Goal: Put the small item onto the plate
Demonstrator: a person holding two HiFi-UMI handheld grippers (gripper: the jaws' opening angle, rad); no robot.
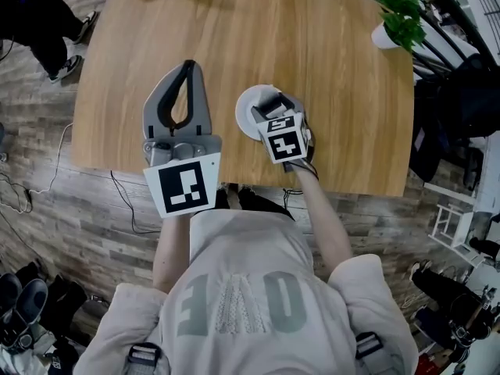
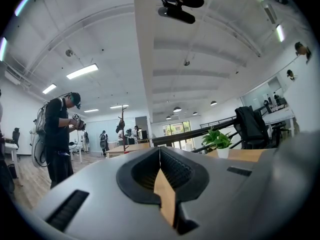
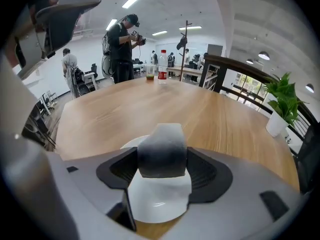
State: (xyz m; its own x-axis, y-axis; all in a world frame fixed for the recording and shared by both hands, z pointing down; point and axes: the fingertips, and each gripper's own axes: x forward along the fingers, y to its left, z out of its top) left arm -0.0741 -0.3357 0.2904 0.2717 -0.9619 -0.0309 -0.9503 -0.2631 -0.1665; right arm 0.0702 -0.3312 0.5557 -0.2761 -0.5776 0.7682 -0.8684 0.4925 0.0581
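Observation:
A small grey-and-white block sits clamped between the jaws of my right gripper, which is shut on it. It hangs just above a white plate. In the head view the right gripper hovers over that plate near the front edge of the wooden table. To the left of the plate, my left gripper is held over the table with its jaws closed together and nothing between them. In the left gripper view that gripper points out across the room.
A potted plant stands at the table's far right corner. A red-labelled bottle and a cup stand at the far edge. A person stands beyond the table. Chairs and bags crowd the right side.

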